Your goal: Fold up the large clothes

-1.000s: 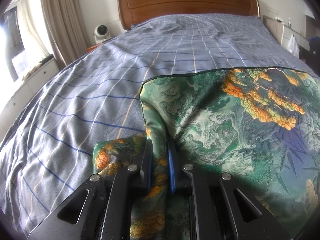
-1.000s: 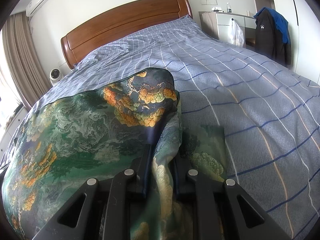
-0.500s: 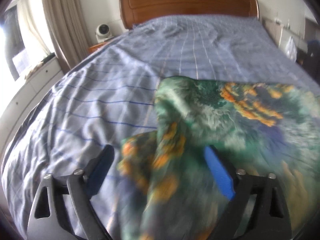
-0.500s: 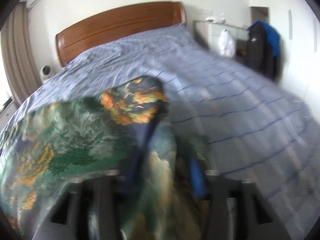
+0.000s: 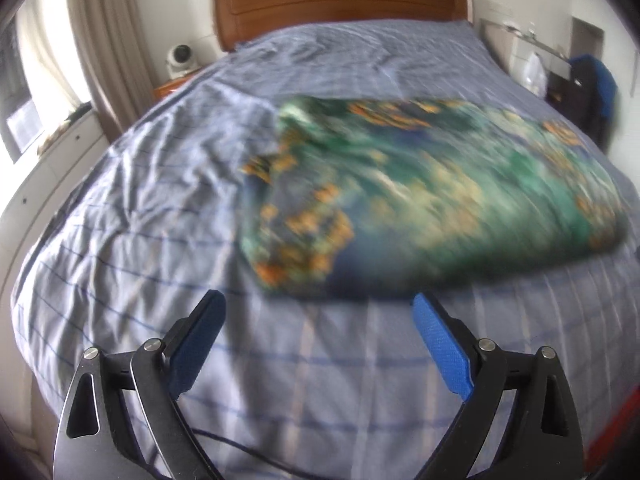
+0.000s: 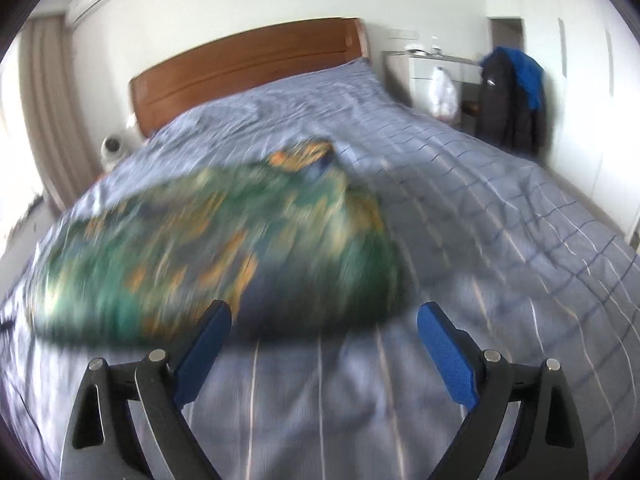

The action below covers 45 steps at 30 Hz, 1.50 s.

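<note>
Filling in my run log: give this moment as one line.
left gripper: open, jaws just opened, empty | right gripper: open, jaws just opened, empty | green patterned garment: folded, lying on bed

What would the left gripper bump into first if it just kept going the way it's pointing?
Probably the striped bedspread just short of the green patterned garment. The left gripper tilts downward with jaws open and empty; blur makes the depth uncertain.
</note>
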Tool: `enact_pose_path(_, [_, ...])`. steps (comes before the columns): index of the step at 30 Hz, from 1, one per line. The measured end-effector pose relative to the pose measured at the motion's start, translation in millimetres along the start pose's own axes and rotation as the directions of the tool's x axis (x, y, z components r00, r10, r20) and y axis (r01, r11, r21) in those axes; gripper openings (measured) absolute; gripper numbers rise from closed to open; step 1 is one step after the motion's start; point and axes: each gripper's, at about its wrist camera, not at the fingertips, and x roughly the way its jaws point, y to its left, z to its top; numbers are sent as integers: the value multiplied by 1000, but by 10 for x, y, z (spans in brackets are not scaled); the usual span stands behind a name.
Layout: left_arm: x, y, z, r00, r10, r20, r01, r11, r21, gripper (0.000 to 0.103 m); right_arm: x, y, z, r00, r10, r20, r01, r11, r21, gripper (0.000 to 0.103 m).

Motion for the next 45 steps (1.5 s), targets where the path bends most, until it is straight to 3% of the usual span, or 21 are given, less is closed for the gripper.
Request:
enact_pose_path(7, [-255, -456, 16, 999, -43, 30, 39, 993, 108, 95, -174, 83, -629, 1000, -10, -23, 7, 993, -120, 93])
enact_pose_path(15, [-461, -849, 200, 992, -121, 45, 114, 985, 130, 96, -137, -31, -752, 999, -35, -23, 32, 993, -110, 93])
enact_pose_path(28, [27, -1397, 280, 995, -99, -25, 102, 979, 174, 96, -61, -182, -794, 997, -47, -66, 43, 998, -55, 93])
enact_pose_path(45, [577, -1894, 673, 1000, -15, 10, 13, 979, 204, 96, 18, -220, -827, 995, -44, -90, 41, 998, -37, 93])
